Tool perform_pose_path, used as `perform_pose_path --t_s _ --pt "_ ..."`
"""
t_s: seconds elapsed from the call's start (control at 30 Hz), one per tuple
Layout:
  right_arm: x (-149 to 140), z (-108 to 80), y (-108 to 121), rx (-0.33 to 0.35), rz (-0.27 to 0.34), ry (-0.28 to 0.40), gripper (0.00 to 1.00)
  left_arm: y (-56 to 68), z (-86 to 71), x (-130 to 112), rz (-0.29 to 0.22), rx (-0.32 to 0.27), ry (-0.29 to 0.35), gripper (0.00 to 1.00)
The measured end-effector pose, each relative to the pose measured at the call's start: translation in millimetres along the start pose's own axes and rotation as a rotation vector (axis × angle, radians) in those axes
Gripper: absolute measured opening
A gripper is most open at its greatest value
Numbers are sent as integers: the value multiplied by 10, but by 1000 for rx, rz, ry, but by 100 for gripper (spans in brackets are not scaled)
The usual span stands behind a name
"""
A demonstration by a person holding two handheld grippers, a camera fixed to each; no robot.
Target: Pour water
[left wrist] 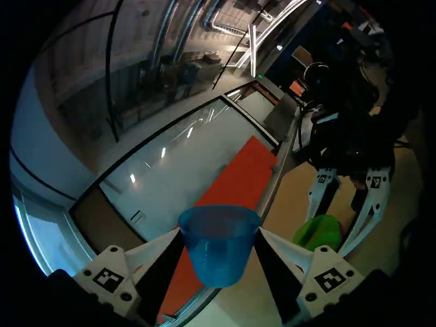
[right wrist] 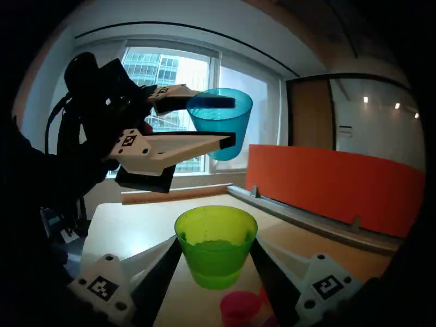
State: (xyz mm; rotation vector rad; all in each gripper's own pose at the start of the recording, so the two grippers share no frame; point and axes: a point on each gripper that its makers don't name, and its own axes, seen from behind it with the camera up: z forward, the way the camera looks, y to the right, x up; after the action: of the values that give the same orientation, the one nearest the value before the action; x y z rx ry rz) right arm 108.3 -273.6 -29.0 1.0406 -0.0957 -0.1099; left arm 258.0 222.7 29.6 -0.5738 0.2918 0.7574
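Water: what looks like a shallow fill darkens the lower half of the green cup [right wrist: 216,253]; the tinted wall of the blue cup [left wrist: 219,245] does not show whether it holds any.
Step in hand: by the look of it, the pour from blue into green. Bring the blue rim over the green mouth before you tip, tilt slowly, and hold the green cup level.
Table [right wrist: 125,229]: pale top below the green cup, with an orange divider [right wrist: 338,180] along its far edge.
Left gripper [left wrist: 219,240]: raised high, jaws clamped on the blue cup with one finger on each side of its wall; the cup stands upright between them, mouth up.
Right gripper [right wrist: 216,245]: jaws closed on the green cup just below the rim, both fingers pressing its sides.
Cups: in the right gripper view the blue cup hangs above and beyond the green one, well apart — close that gap first.
Pink cup [right wrist: 240,308]: just beneath the green cup — mind it for drips.
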Motion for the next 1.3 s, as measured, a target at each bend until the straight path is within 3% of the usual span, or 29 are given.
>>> perform_pose_path --t_s 0.57,0.87,1.07,1.17,1.3 --pt "74 -44 29 -15 0 9 87 -255 32 -188 -462 22 -5 85" --pt "103 -56 26 -19 -2 13 87 -297 82 -292 -689 2 -15 85" --pt "123 -61 25 -22 -4 14 87 -318 78 -352 -793 -5 -17 85" --pt "129 -64 22 -23 -4 14 87 -333 75 -406 -815 0 -25 85" --pt "129 -62 31 -28 -3 13 87 -335 64 -461 -807 7 -40 85"
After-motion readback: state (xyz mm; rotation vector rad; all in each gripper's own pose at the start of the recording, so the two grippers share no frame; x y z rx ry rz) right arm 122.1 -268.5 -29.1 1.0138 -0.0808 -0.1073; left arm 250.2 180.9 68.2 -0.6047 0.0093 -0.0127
